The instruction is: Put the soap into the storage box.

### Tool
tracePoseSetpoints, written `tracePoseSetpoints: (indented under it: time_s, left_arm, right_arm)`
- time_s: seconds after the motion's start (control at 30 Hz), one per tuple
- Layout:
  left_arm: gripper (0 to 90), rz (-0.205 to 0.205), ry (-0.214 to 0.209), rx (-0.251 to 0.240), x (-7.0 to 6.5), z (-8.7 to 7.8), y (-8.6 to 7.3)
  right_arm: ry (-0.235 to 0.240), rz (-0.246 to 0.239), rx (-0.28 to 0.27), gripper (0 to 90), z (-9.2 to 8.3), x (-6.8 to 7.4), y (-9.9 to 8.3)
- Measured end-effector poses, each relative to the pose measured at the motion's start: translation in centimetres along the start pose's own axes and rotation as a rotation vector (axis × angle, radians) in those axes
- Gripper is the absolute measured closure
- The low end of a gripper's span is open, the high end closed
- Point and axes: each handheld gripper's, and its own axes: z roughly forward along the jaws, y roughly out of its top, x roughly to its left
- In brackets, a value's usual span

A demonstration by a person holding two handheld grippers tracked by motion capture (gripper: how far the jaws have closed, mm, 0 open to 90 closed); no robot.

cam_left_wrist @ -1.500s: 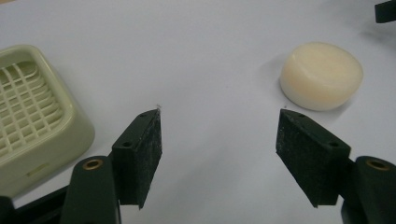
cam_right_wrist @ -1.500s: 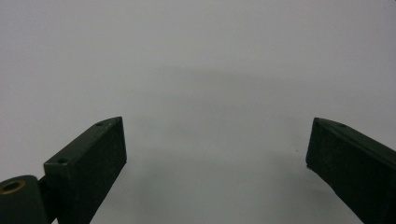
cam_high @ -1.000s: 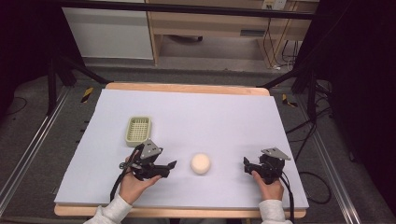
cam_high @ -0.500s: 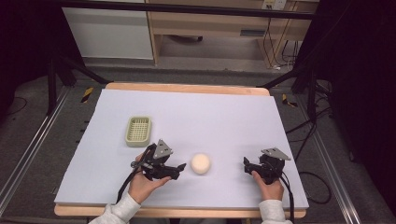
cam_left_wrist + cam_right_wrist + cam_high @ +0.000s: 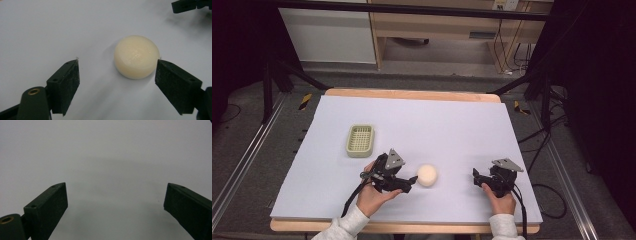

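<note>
White-topped table [image 5: 452, 125] — 1 pale green basket [image 5: 360, 140] at left, 1 cream puck [image 5: 427, 174] near the front.

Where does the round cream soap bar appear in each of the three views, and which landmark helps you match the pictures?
High view: the round cream soap bar lies low and centre on the white table sheet, just off the left gripper.
Left gripper view: it sits right of centre, near the right-hand jaw.
Right gripper view: not in it.
Shared landmark: the white table sheet.

Colours on the table
A cream round puck [image 5: 427, 175], a pale green grid-patterned basket [image 5: 360, 140] and black grippers are set on a white sheet [image 5: 447, 120]
</note>
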Motion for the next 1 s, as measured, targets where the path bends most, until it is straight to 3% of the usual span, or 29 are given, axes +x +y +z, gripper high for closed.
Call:
tracePoseSetpoints:
  time_s: [1.0]
  left_arm:
    - [15.2, 0.006, -0.029, 0.065, -1.4, 3.1, 1.7]
  right_arm:
    - [0.003, 0.005, -0.019, 5.5, -0.2, 0.0, -0.1]
